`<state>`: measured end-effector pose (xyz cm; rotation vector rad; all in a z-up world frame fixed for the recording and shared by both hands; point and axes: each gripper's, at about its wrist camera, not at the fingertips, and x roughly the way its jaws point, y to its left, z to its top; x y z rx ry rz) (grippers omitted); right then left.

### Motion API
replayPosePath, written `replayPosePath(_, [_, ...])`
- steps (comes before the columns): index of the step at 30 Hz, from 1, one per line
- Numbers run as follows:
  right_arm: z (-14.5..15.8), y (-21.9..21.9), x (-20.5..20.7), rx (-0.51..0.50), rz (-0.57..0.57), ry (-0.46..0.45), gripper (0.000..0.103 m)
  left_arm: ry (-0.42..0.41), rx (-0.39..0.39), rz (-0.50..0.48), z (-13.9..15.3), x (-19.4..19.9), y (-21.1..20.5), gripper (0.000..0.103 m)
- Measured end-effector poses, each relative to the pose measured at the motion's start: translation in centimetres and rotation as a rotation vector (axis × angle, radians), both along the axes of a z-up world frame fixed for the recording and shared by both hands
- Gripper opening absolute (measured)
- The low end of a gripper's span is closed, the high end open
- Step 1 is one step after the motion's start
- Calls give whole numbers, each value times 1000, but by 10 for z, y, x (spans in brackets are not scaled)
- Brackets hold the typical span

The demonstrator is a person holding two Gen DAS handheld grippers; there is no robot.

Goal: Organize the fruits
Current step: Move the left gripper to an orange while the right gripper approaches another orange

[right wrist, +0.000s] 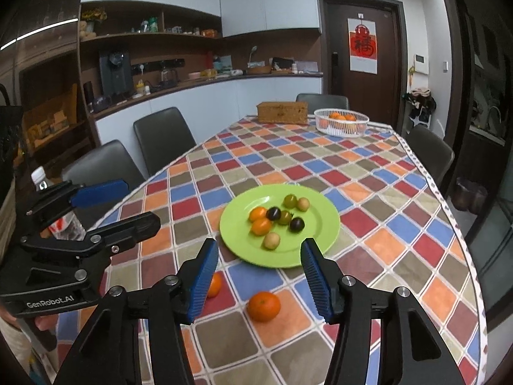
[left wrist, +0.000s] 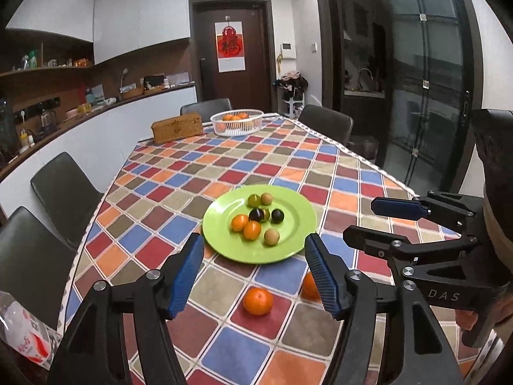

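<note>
Gaping tongs (left wrist: 255, 276) – tangerine (left wrist: 258, 301) below

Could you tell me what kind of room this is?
Probably a home dining room with a kitchen counter. A long table under a checked colourful tablecloth has dark padded chairs around it, and a wall counter with wooden shelves holds a kettle and bottles.

Green plate (left wrist: 288, 243) lies flat on the checked surface (left wrist: 224, 160), holding eight small fruits: two orange, two dark, two green, two tan. Two mandarins (right wrist: 263, 306) lie loose on the surface just before the plate, apart from each other.
</note>
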<state>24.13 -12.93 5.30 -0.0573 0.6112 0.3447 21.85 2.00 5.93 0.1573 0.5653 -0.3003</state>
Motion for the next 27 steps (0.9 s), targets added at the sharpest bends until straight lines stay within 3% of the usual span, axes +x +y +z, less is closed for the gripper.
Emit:
replayPosePath(14, [-39, 7, -2, -55, 20, 89, 55, 86, 6, -46, -44, -1, 3, 64])
replayPosePath(27, [-78, 15, 13, -104, 27, 176, 54, 200, 12, -63, -91, 21, 7, 64])
